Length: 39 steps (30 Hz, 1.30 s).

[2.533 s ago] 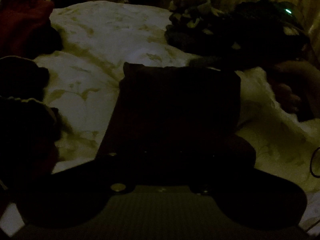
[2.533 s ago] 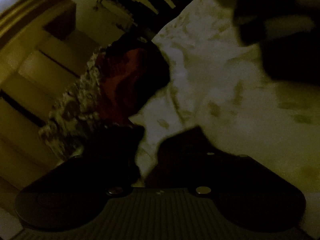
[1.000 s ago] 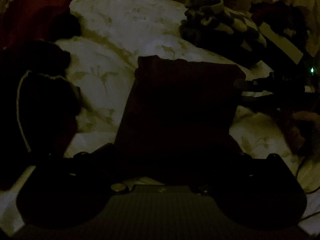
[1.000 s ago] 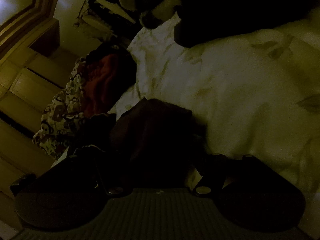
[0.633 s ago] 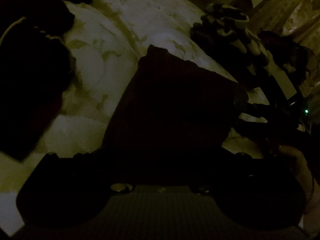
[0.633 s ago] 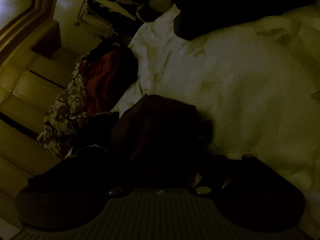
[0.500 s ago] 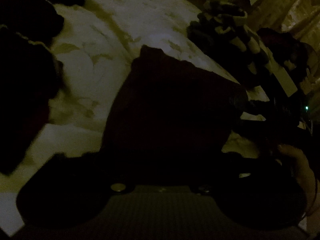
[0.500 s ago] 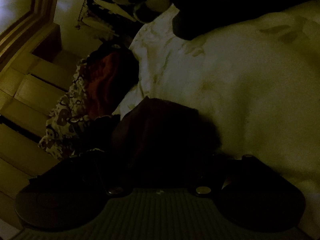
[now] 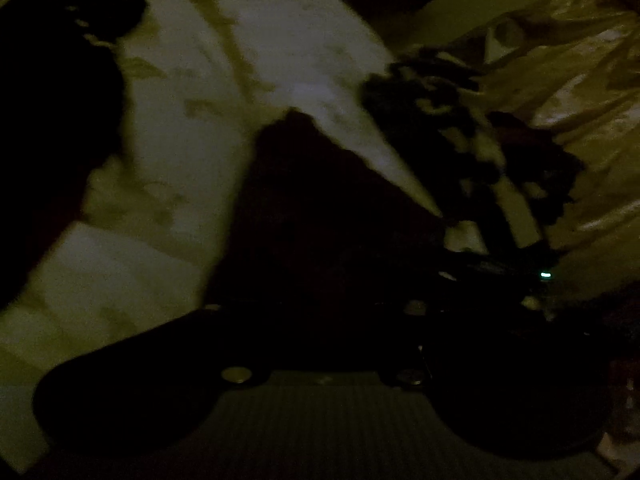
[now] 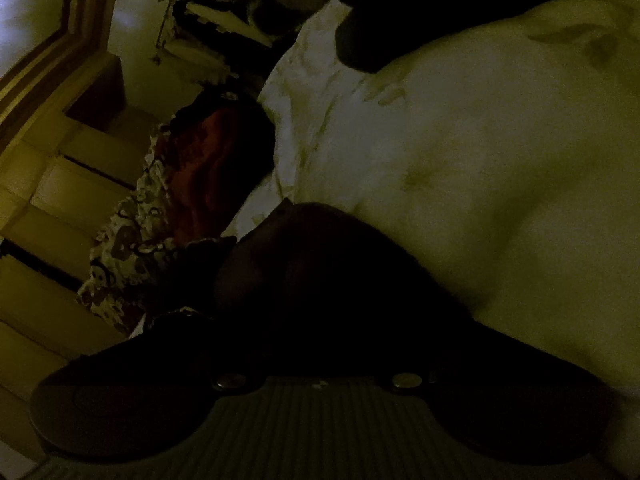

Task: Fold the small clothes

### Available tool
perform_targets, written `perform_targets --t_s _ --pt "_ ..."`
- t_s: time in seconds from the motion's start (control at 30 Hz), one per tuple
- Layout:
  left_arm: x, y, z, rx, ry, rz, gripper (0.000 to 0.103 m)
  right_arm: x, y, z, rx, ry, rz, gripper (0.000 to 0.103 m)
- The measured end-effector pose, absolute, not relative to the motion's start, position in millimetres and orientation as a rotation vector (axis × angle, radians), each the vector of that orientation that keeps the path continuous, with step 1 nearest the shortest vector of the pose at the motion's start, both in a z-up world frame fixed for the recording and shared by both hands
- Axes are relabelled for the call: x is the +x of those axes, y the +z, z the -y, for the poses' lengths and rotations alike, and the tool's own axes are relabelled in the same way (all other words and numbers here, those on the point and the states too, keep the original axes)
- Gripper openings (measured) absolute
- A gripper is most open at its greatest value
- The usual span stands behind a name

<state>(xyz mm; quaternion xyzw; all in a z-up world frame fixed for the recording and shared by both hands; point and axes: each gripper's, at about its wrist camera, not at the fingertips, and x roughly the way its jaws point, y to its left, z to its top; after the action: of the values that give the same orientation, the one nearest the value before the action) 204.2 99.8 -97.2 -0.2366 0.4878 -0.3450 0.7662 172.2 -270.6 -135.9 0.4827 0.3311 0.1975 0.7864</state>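
Dark brown, almost black in that dim light, the small folded cloth (image 9: 320,216) lay on the pale leaf-print bedsheet (image 9: 192,128), right in front of the left gripper (image 9: 320,312). Honestly the fingers were lost in shadow against the fabric, so I couldn't tell if it was clamped or loose. Same story on the other side: the right gripper (image 10: 320,320) sat over that same dark cloth (image 10: 320,264), too murky to call its grip. A black-and-white patterned garment pile (image 9: 440,120) sat beyond the cloth near the crinkly plastic sheet (image 9: 580,80). A red garment (image 10: 200,176) rested on a printed floral fabric (image 10: 124,248) at the bed's edge.
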Motion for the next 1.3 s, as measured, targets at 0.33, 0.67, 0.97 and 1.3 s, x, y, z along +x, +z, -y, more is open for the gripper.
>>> perform_targets --t_s 0.33,0.67,0.97,1.3 --pt "199 -35 -95 -0.446 -0.806 -0.992 0.014 163 -14 264 0.831 0.524 -0.583 0.032" --pt "216 -87 -110 -0.328 -0.587 -1.068 0.103 173 -58 273 0.831 0.417 -0.719 0.032" --pt "224 -109 -83 -0.356 -0.739 -1.183 0.072 177 -65 276 0.859 0.414 -0.722 0.033" --pt "203 -77 -81 -0.455 -0.797 -1.053 0.023 164 -52 280 0.825 0.403 -0.648 0.031"
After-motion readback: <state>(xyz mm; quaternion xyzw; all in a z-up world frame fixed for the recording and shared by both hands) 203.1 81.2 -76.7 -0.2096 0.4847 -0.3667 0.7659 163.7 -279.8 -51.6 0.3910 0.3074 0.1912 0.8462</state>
